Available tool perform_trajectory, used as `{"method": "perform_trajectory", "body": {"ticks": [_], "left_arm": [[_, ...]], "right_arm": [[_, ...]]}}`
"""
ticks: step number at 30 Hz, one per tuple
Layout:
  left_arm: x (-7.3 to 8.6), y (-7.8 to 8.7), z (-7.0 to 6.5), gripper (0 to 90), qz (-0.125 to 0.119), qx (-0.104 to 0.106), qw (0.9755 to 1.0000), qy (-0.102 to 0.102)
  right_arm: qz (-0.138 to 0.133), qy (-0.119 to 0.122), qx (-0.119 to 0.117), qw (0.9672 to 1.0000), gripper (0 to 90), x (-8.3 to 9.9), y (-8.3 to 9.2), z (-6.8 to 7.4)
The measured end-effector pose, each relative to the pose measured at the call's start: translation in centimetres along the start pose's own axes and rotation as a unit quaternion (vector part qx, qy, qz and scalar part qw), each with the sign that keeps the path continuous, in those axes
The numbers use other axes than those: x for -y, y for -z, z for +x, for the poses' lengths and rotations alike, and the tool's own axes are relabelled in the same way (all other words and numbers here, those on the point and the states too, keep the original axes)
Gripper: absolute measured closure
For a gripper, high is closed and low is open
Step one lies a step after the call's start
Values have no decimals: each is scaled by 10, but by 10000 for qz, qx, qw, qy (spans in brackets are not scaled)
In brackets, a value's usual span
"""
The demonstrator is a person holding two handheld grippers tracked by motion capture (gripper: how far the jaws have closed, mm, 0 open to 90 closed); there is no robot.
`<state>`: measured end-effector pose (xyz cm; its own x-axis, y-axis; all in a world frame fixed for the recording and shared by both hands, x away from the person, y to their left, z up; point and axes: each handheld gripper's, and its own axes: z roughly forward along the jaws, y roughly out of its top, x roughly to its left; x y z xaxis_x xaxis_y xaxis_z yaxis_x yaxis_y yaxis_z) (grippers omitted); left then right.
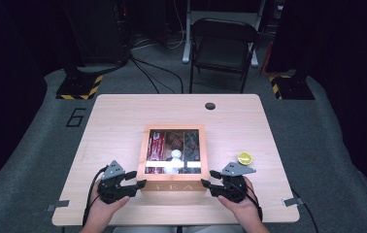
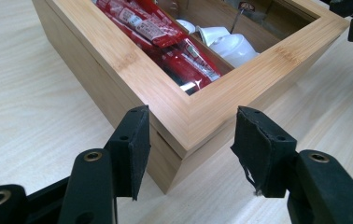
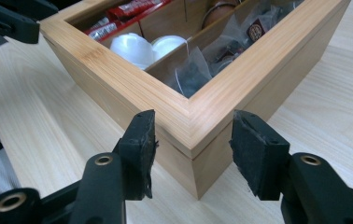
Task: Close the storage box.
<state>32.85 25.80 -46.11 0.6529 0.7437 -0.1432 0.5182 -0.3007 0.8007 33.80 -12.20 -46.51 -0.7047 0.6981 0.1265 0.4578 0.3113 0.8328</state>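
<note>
1. The left gripper (image 2: 188, 154) is held partly open around the near left corner of the wooden box (image 2: 188, 112); one pad lies against the corner's side, the other stands just clear.
2. The right gripper (image 3: 191, 156) straddles the near right corner likewise, a small gap shown at each pad.
3. The box, of pale grained bamboo with a glazed lid, is set near the middle of the table (image 1: 118, 116), toward its near edge.
4. Glossy red sachets (image 2: 165, 37) and white rounded capsules (image 3: 132, 46) are seen inside.
</note>
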Motion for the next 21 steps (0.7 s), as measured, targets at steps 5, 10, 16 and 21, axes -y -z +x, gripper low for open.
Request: {"method": "perform_trajectory", "body": {"ticks": [5,10,16,21], "left_arm": [[-1,0,1,453,5,-11,10000,-37],[-3,4,6,437,-141,-86,9998,78],[-5,9,12,425,-263,-238,9993,139],[-7,12,17,415,-296,-290,9989,213]], "right_arm": [[-43,28,-7,10000,481,-2,1,-2],[-180,-1,82,9998,463,-6,6,-3],[-276,-27,221,9994,445,-6,10,-10],[-340,16,371,9987,439,-7,12,-15]]}}
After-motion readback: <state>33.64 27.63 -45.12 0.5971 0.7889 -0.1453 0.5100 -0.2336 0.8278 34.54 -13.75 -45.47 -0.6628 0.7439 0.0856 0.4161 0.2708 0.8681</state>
